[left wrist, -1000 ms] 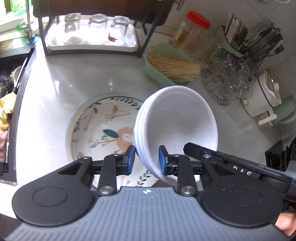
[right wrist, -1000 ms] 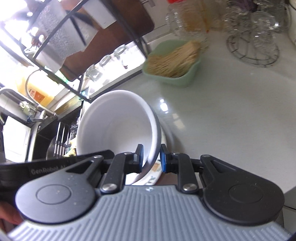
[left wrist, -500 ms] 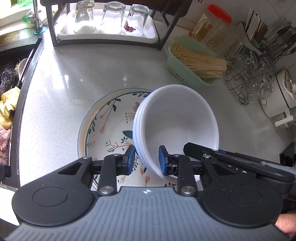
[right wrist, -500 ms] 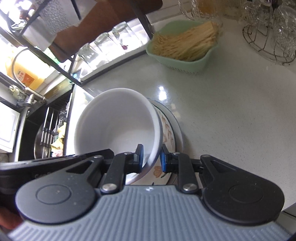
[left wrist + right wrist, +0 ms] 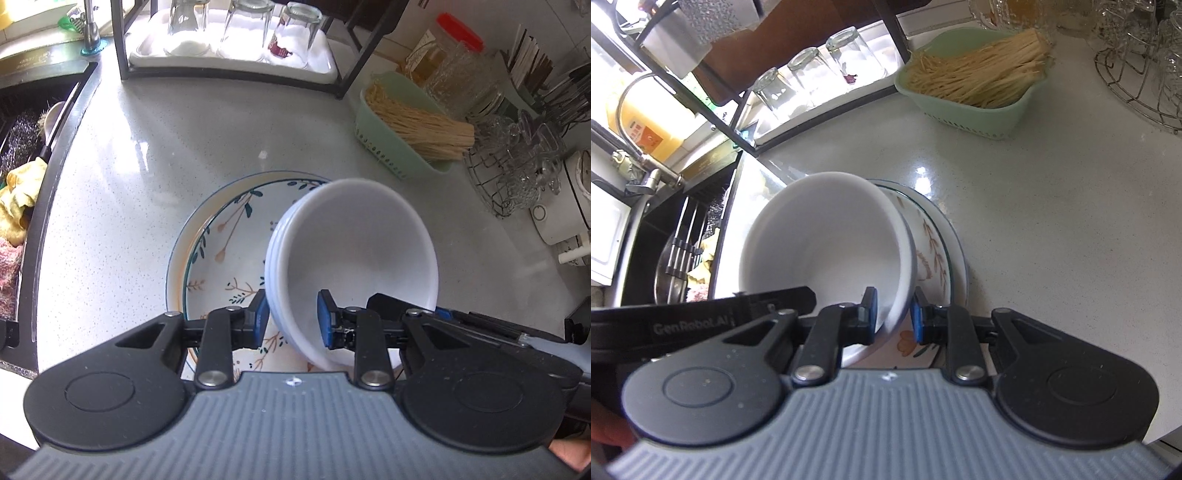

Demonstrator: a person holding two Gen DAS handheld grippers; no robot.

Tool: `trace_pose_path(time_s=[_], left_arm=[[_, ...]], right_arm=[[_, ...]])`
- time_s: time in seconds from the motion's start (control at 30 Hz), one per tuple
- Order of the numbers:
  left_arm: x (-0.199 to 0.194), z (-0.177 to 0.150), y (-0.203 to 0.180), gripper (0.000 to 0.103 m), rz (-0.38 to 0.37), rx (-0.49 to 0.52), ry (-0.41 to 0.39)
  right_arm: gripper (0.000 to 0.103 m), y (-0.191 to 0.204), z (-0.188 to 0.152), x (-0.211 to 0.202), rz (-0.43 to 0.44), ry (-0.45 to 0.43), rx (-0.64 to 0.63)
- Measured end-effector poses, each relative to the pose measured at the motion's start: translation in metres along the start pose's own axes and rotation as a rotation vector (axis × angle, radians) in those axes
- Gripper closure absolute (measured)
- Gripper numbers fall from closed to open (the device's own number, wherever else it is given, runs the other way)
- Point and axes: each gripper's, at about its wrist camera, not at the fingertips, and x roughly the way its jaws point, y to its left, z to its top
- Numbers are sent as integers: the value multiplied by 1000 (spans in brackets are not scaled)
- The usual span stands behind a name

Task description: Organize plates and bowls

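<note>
I have my left gripper [image 5: 291,317] and right gripper [image 5: 891,314] each clamped on opposite rims of the white bowl stack [image 5: 354,258], tilted directly above the floral plate [image 5: 221,251] mid-worktop.

counter: pale speckled stone counter [image 5: 155,155], glossy
left edge: black sink [image 5: 33,155] set into it
back edge: black rack [image 5: 236,70] holding upturned glasses
middle: floral plate [image 5: 221,251] flat on counter
back right: green basket [image 5: 402,147] of noodles, wire glass stand [image 5: 491,188] at right edge
</note>
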Motion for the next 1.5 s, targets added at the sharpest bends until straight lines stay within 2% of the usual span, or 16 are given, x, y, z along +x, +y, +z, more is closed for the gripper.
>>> trace_pose_path(time_s=[0.17,0.3,0.43,0.6,0.8,1.0,1.13,1.23,1.3,1.4,1.5], left_arm=[[-11,-2,-3,67,-3,27,-1],[-29,-1,-3,61,-5,72,-38],[-54,0,-3,61,-18,91,-81],[-97,0,-15,61,-33,115,-167],[-162,-14,-46,58,-9,151,-330],[-223,-57,-83,48,32,162,-482],[-253,-95,-102,43,46,117,-551],[-270,-129,-116,28,78,91,-611],[-275,-151,-126,20,109,86,-632],[-283,-186,-137,15,156,65,-646],[-290,-222,-145,9,157,47,-658]], right_arm=[[80,2,-1,-15,-20,-59,-17],[80,2,-5,-31,-24,-102,-31],[80,-1,-10,-53,-25,-145,-30],[80,0,-7,-92,-16,-228,-64],[80,1,2,-156,7,-374,-139],[80,-6,-8,-222,34,-495,-196],[80,-13,-31,-265,46,-551,-242],[80,-19,-52,-291,51,-581,-287],[80,-24,-69,-307,53,-603,-315],[80,-33,-94,-324,62,-616,-334],[80,-39,-118,-333,63,-605,-369]])
